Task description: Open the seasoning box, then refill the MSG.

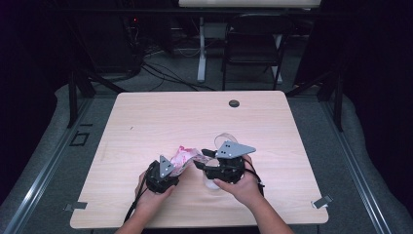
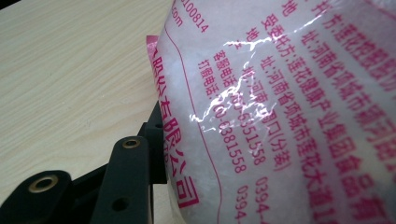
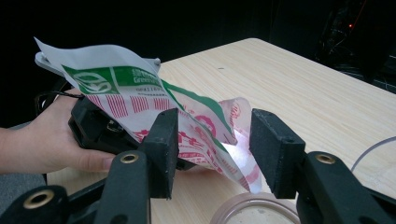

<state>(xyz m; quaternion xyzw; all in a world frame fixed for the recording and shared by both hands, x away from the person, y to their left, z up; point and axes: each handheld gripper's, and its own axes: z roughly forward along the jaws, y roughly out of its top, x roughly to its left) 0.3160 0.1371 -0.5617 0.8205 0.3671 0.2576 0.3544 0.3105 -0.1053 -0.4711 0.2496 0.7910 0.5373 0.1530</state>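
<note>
Bag (image 3: 154,98) clamped in left gripper (image 1: 163,175) jaws; right gripper (image 3: 212,149) jaws wide, straddling bag's end.

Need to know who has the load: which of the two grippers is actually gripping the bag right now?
The left gripper: the bag fills the space between its fingers. The right gripper stands open, its fingers astride the bag's corner without pressing it.

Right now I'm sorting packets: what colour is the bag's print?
Pink-red on clear film of the bag, with a green band; clearest in the left gripper view.
</note>
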